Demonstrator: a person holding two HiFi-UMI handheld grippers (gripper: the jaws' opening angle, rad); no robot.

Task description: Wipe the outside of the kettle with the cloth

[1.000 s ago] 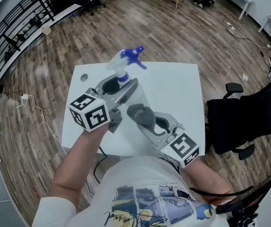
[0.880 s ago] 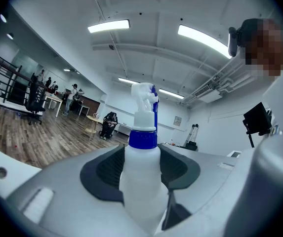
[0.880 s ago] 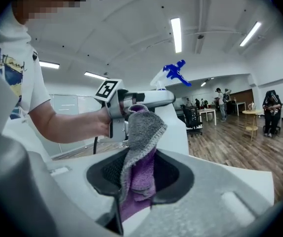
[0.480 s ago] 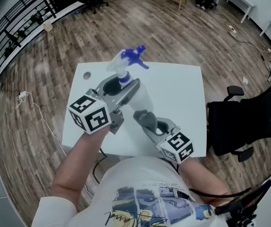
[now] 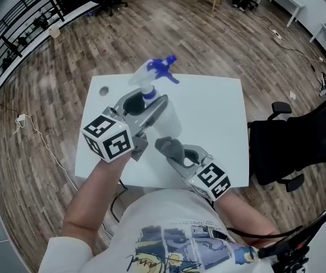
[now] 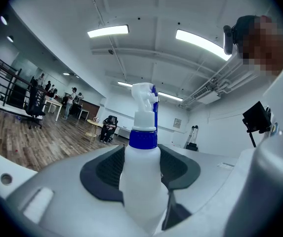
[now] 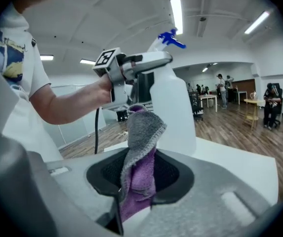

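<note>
Count: one spray bottle, one cloth, one white table, two grippers.

My left gripper is clamped on the bottle just below its blue collar. The bottle stands upright and is smooth, translucent white plastic with a blue trigger.

My right gripper is pinched on the cloth, a fuzzy knit folded to a peak, grey outside and purple inside. The cloth sits just beside the bottle's lower wall; I cannot confirm contact.
</note>
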